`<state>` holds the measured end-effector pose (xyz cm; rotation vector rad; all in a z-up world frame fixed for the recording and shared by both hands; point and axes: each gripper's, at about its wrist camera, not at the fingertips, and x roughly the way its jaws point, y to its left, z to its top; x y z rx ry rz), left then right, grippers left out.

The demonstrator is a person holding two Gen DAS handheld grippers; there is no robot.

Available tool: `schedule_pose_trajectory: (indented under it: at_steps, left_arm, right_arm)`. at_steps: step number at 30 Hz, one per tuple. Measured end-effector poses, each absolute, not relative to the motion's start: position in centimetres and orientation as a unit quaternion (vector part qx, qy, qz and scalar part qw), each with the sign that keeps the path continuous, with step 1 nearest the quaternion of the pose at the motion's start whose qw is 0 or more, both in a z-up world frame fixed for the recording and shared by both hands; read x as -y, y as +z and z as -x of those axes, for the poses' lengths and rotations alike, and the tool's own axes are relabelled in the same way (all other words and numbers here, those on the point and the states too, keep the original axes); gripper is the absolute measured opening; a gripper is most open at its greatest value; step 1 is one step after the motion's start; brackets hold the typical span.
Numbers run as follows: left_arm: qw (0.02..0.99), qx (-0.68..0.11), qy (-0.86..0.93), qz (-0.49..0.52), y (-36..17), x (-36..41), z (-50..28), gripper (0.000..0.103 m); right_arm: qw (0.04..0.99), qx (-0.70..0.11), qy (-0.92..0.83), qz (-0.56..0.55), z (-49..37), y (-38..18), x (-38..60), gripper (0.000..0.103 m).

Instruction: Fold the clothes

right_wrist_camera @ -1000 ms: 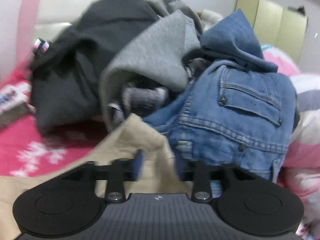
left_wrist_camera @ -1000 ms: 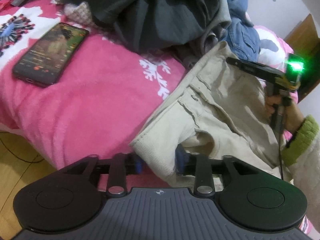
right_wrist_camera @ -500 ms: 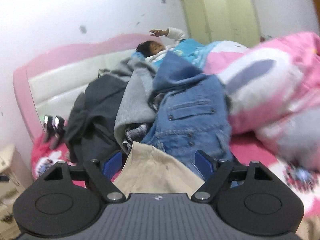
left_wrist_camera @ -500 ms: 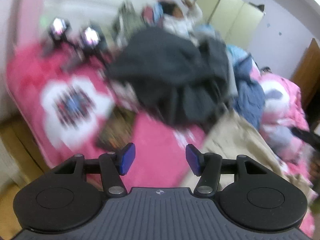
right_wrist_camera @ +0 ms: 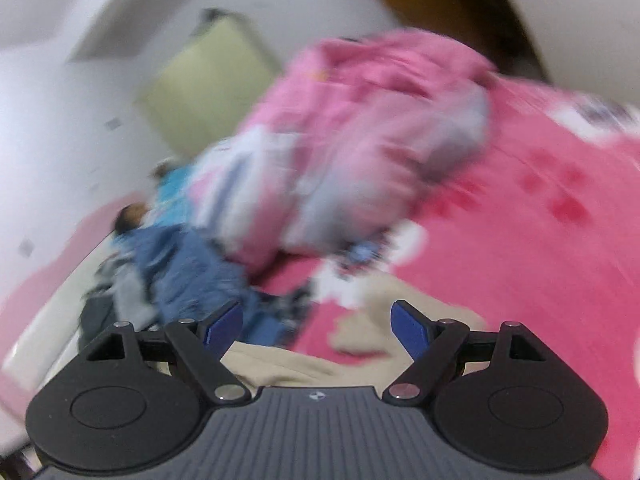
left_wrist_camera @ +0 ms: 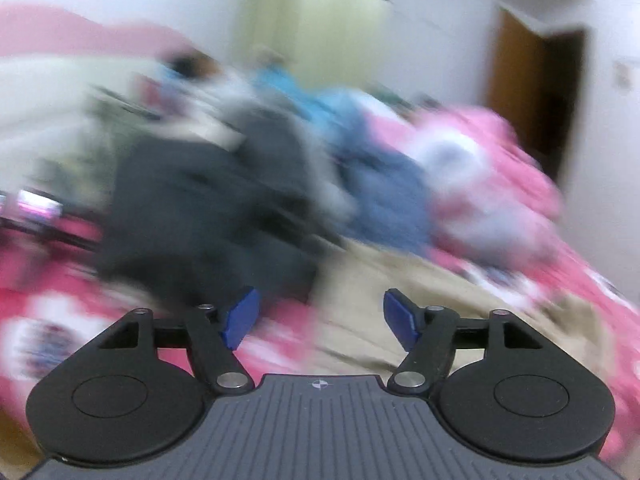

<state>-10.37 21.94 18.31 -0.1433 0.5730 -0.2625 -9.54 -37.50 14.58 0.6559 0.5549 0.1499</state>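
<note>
Both views are motion-blurred. Beige trousers (left_wrist_camera: 420, 300) lie spread on the pink bedspread (left_wrist_camera: 288, 320), below and ahead of my left gripper (left_wrist_camera: 318, 316), which is open and holds nothing. In the right wrist view the same beige trousers (right_wrist_camera: 380, 312) lie under my right gripper (right_wrist_camera: 318, 326), also open and empty. A pile of dark grey clothes (left_wrist_camera: 200, 208) and blue jeans (left_wrist_camera: 384, 200) sits behind the trousers. The jeans (right_wrist_camera: 188, 272) appear at the left of the right wrist view.
A bunched pink quilt (right_wrist_camera: 360, 140) lies on the bed (right_wrist_camera: 540, 240). A person (right_wrist_camera: 132, 216) lies at the head of the bed beyond the clothes. A pale green wardrobe (left_wrist_camera: 316, 28) and a brown door (left_wrist_camera: 532, 92) stand at the back wall.
Both grippers let go of the beige trousers, opened wide and lifted away from the bed. The views swung up and to the right, so the phone is out of sight.
</note>
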Motion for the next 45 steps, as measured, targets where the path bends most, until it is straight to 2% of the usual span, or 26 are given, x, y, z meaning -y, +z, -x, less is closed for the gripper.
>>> schedule_pose_trajectory:
  at_steps: [4,9,16,18,19,20,21,23,26,29,33,36,39,41,45]
  left_arm:
    - [0.915,-0.328,-0.229,0.051,14.1,-15.0,8.0,0.071]
    - [0.888,-0.360,-0.285,0.000,8.9,-8.0,6.9,0.071]
    - [0.881,-0.375,-0.282,-0.059,6.3,-5.3,6.8,0.070]
    - [0.878,-0.383,-0.281,-0.056,5.7,-5.4,6.8,0.069]
    - [0.878,-0.386,-0.280,-0.054,5.4,-5.4,6.8,0.067]
    - [0.878,-0.386,-0.279,-0.052,5.4,-5.4,6.9,0.066]
    - [0.879,-0.385,-0.277,-0.050,5.3,-5.5,6.9,0.064]
    - [0.881,-0.383,-0.275,-0.047,5.3,-5.7,7.0,0.059]
    - [0.881,-0.381,-0.279,-0.044,5.3,-5.9,7.0,0.055]
    - [0.879,-0.379,-0.287,-0.043,5.4,-6.2,7.1,0.053]
    - [0.879,-0.375,-0.291,-0.038,5.6,-6.8,7.4,0.052]
    - [0.880,-0.374,-0.292,-0.034,5.8,-7.2,7.6,0.053]
    - [0.877,-0.379,-0.294,-0.039,5.7,-7.2,7.6,0.053]
    - [0.876,-0.379,-0.296,-0.047,5.8,-7.0,7.7,0.053]
    - [0.874,-0.377,-0.301,-0.058,6.0,-6.9,8.1,0.053]
  right_arm:
    - [0.889,-0.314,0.033,-0.332,8.7,11.7,40.0,0.084]
    - [0.897,-0.359,0.018,-0.258,3.1,9.5,39.4,0.084]
    - [0.883,-0.405,0.053,-0.230,-6.5,5.0,39.4,0.082]
    - [0.862,-0.437,0.068,-0.247,-8.7,3.4,39.2,0.068]
    - [0.851,-0.453,0.076,-0.255,-9.7,2.5,39.0,0.048]
    - [0.848,-0.455,0.073,-0.261,-9.9,2.3,38.9,0.035]
    - [0.846,-0.456,0.069,-0.266,-10.1,2.1,38.8,0.029]
    - [0.863,-0.409,0.084,-0.284,-8.2,3.5,39.4,0.014]
    - [0.885,-0.300,0.124,-0.334,-3.1,7.2,41.3,0.011]
    - [0.912,-0.199,0.138,-0.332,3.5,11.0,42.8,0.011]
    - [0.916,-0.122,0.098,-0.370,13.4,10.7,45.9,0.011]
    - [0.900,-0.136,0.028,-0.413,19.1,6.4,47.5,0.011]
    - [0.859,-0.186,-0.049,-0.474,22.7,1.5,48.6,0.012]
    - [0.846,-0.199,-0.086,-0.488,24.9,-0.1,48.7,0.012]
    - [0.849,-0.213,-0.147,-0.462,27.7,0.5,49.0,0.012]
